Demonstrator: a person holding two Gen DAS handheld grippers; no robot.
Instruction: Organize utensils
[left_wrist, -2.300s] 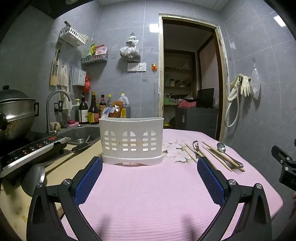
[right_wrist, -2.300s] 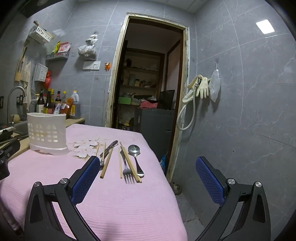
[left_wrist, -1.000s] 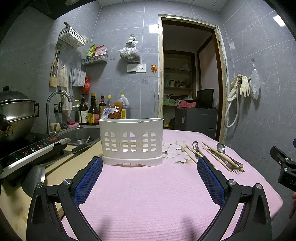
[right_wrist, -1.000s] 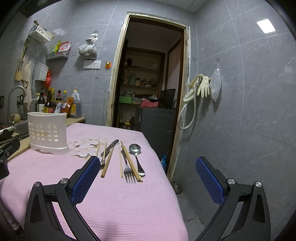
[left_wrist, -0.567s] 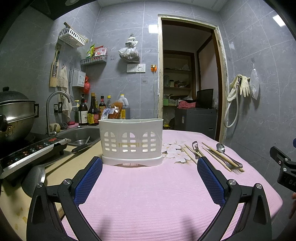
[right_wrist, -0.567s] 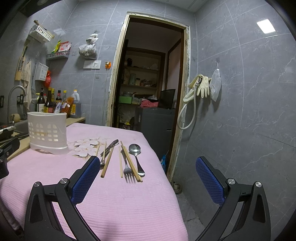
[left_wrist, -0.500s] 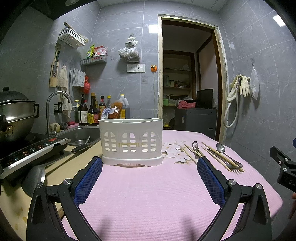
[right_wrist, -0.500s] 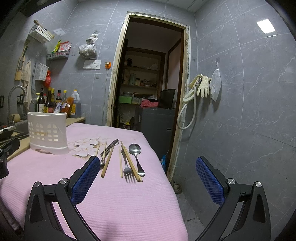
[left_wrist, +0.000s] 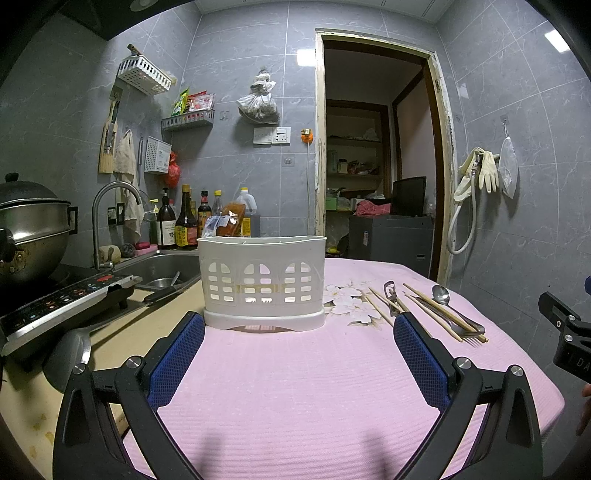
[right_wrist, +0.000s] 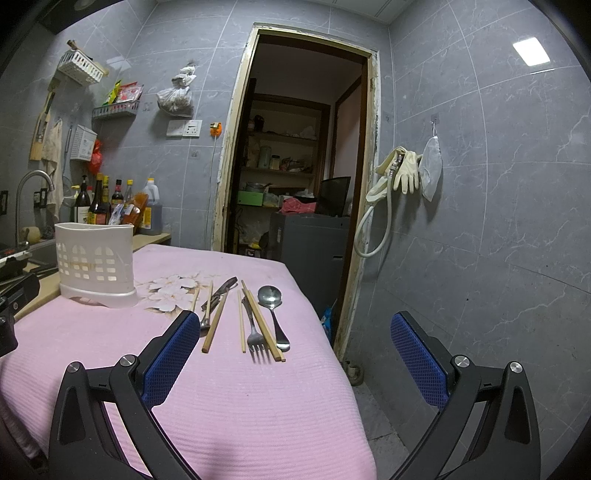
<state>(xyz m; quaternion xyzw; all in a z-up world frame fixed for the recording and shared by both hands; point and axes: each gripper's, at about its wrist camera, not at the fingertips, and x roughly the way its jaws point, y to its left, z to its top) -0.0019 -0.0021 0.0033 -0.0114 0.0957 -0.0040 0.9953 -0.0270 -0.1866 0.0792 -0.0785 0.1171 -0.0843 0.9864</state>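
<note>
Nothing is changing: I am still holding both grippers (left_wrist: 299, 354) (right_wrist: 290, 354) apart and empty; cutlery (right_wrist: 255, 317) is waiting beside the caddy (left_wrist: 261, 280).

The white caddy's (left_wrist: 262, 280) inside is hidden by its wall; bottle labels (left_wrist: 181, 234) are too small to read.

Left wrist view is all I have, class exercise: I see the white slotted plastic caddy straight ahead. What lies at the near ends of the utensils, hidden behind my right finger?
Observer: The bottle opener ends beside a wooden chopstick, both flat on the pink cloth.
Operator: Is the right hand-held gripper holding anything?
Observer: No, the right hand-held gripper is open and empty, short of the metal fork.
Operator: What is nearest the cloth's right edge?
Observer: The metal spoon, bowl pointing away.
</note>
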